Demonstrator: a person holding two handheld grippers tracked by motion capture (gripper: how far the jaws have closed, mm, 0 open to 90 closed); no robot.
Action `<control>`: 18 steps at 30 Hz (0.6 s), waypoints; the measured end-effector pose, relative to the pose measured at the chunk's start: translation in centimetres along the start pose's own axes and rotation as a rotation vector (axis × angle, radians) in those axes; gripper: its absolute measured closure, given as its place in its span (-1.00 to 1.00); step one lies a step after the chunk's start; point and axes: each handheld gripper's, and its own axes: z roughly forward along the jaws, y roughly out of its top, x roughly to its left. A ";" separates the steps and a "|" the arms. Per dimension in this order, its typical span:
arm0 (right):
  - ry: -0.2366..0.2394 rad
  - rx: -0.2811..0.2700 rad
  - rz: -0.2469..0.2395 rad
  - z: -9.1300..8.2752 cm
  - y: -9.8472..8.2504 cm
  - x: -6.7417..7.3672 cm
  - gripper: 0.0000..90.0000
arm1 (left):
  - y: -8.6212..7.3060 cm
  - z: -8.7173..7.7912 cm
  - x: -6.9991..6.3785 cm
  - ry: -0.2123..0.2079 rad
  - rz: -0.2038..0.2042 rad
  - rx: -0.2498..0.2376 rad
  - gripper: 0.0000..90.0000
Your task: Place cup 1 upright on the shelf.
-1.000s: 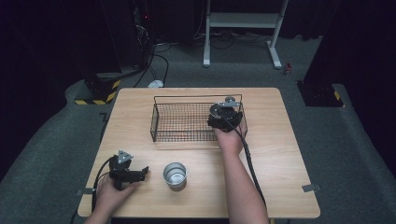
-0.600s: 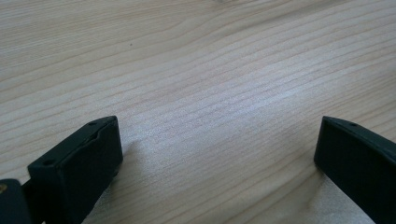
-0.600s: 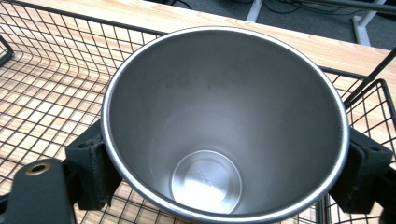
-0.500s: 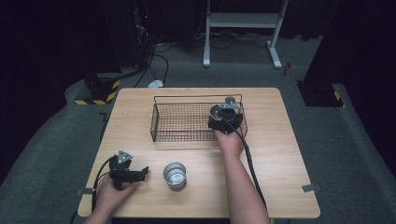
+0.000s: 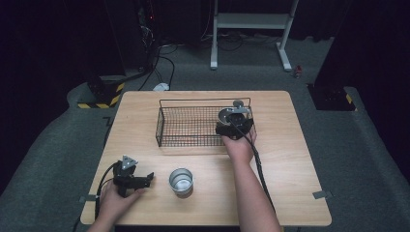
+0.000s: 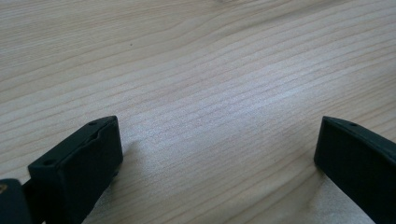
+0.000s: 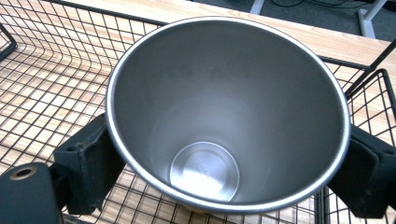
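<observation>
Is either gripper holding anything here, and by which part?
The right gripper holds a steel cup by its outer wall just below the rim, over the wire basket. The left gripper is open and holds nothing.

Nothing readable is showing anywhere; faint stamped marks are sitting on the steel cup's (image 7: 227,116) inner base, too blurred to make out.
</observation>
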 end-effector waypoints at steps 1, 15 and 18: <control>-0.003 0.000 0.001 -0.1 0.0 0.0 -0.80 | 0.0 0.0 0.0 0.000 0.000 0.000 -0.97; 0.013 -0.029 0.003 -1.9 -0.6 0.0 -0.80 | 0.0 0.0 0.0 0.001 0.005 0.004 -0.97; 0.016 -0.033 0.006 -2.3 -0.9 0.0 -0.80 | 0.0 0.0 0.0 0.002 0.005 0.004 -0.97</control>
